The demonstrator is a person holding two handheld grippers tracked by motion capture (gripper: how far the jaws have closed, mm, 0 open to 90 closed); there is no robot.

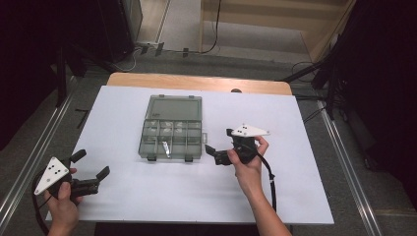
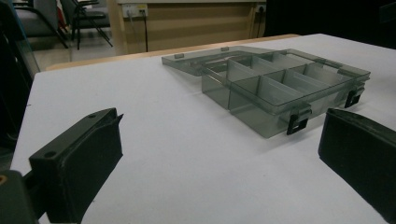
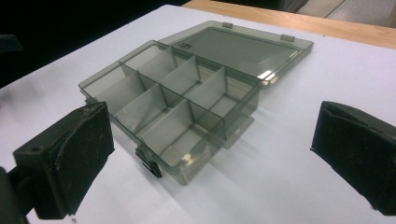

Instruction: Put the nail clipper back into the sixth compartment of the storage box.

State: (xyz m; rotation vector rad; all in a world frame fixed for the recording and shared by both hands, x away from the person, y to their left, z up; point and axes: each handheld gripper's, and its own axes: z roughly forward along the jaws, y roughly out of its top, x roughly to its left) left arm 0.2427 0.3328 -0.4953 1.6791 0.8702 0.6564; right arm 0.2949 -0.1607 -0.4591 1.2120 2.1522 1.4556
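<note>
Organizer box, lid open, mid-bench; your right hand-held gripper and left hand-held gripper both spread, empty. Risk: nudging the light box sideways.

Only the open organizer box interrupts the bare table.

Two hand-held black grippers, bare forearms

Left gripper and right gripper, either side of the organiser box, carry white three-cornered plates dotted with holes; black cables trail; jaw pads blocky, matte.
</note>
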